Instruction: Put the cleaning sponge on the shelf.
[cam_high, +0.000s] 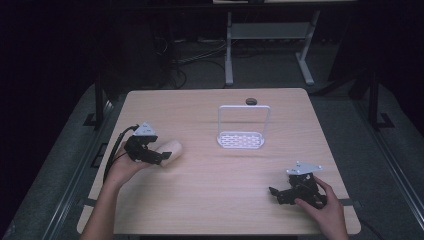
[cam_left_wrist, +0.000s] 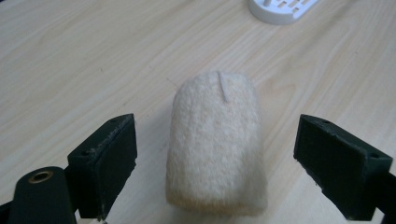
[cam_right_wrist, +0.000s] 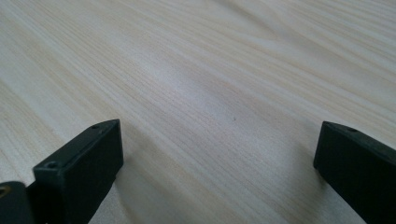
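A cream rolled towel (cam_high: 170, 148) lies on the wooden table (cam_high: 215, 200) at the left. My left gripper (cam_high: 161, 156) is open around its near end. In the left gripper view the fuzzy roll (cam_left_wrist: 215, 140) lies lengthwise between the two black jaws, with a gap on each side and no contact. My right gripper (cam_high: 278, 193) rests low over the table's front right, held by a hand. Its jaws stand wide apart in the right gripper view over bare wood (cam_right_wrist: 201, 93), with nothing between them.
A white perforated rack (cam_high: 241, 139) with a tall wire loop stands at the table's middle back; its edge (cam_left_wrist: 280, 9) shows in the left gripper view. A small dark round object (cam_high: 251, 101) sits at the far edge. Dark floor and desk legs lie beyond.
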